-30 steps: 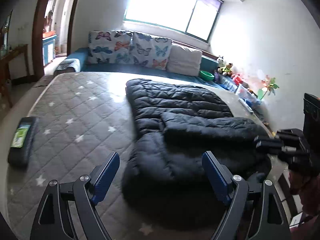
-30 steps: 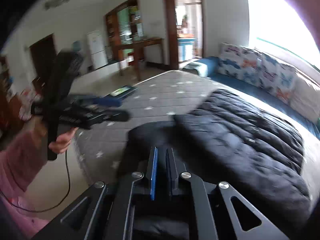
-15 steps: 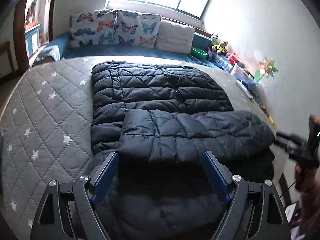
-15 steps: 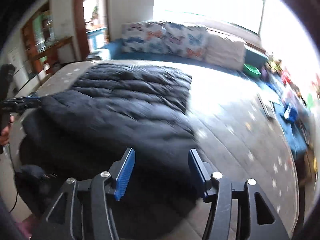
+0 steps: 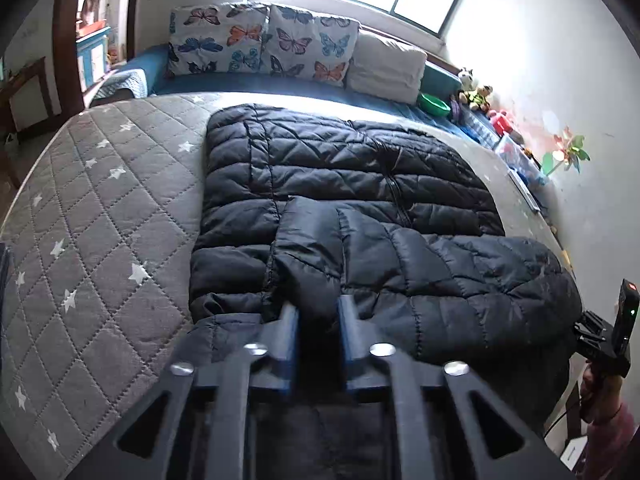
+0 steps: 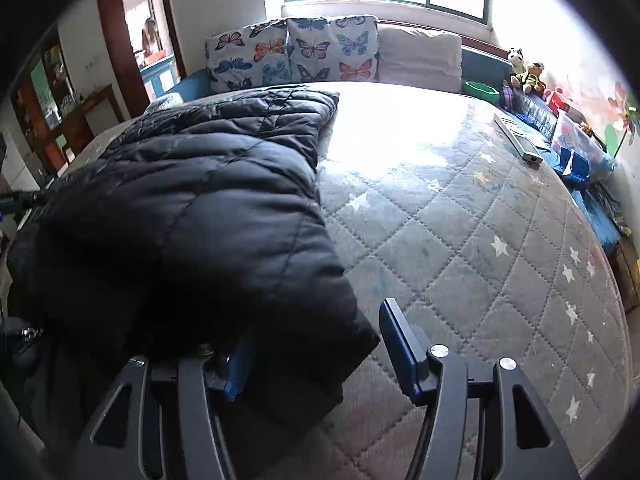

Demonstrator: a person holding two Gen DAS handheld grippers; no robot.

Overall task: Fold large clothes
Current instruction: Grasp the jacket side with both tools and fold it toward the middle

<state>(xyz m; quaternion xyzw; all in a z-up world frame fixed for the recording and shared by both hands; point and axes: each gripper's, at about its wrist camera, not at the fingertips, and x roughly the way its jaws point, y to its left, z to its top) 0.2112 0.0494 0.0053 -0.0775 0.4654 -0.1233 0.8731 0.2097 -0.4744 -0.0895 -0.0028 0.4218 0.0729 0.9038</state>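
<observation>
A black quilted puffer jacket [image 5: 340, 200] lies spread on the grey star-patterned mattress [image 5: 100, 220], with one sleeve folded across its near part. My left gripper [image 5: 318, 312] is shut on a pinched fold of the jacket at its near edge. In the right wrist view the jacket's [image 6: 192, 208] near right corner lies between the fingers of my right gripper [image 6: 316, 328] and drapes over the left one. The right finger [image 6: 394, 328] stands clear of the cloth, so this gripper is open. Part of the right gripper's body [image 5: 608, 336] shows at the left wrist view's right edge.
Butterfly pillows [image 5: 260, 40] and a beige pillow [image 5: 386, 68] line the bed's far end. A green bowl [image 5: 434, 104], soft toys [image 5: 476, 90] and boxes run along the right wall. A remote [image 6: 518, 140] lies near the mattress's [image 6: 460, 220] right edge. A person stands in the doorway [image 6: 150, 40].
My left gripper moved forward over the jacket and closed on its near edge. My right gripper opened, swung round and came down over the jacket's near right corner.
</observation>
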